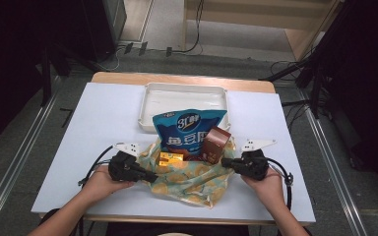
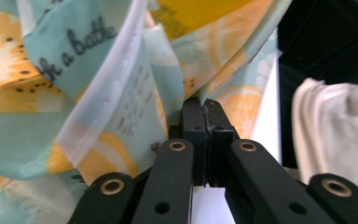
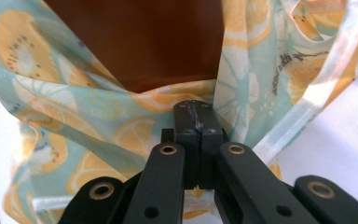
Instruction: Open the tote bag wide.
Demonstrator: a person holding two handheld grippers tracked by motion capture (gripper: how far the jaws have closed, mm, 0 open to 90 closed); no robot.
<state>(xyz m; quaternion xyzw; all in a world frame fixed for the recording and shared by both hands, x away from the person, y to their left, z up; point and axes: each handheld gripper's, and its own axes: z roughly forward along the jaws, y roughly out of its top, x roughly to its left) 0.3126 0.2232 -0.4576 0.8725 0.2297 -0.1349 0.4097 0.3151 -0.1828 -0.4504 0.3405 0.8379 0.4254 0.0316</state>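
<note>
A fabric bag (image 1: pixel 192 179) printed with orange slices on pale teal lies at the table's front centre. In its mouth sit a blue snack pouch (image 1: pixel 187 129), a brown box (image 1: pixel 215 144) and a small gold box (image 1: pixel 169 158). My left gripper (image 1: pixel 151 176) is shut on the bag's left edge, and the cloth (image 2: pixel 121 107) bunches over its closed jaws. My right gripper (image 1: pixel 225 162) is shut on the bag's right edge, just below the brown box (image 3: pixel 140 42), with cloth (image 3: pixel 121 126) folded around the jaw tips.
A white tray (image 1: pixel 150 110) stands behind the bag, toward the table's far edge. White table surface (image 1: pixel 103 123) lies open to the left and right of the bag. The person's hands hold both grippers near the front edge.
</note>
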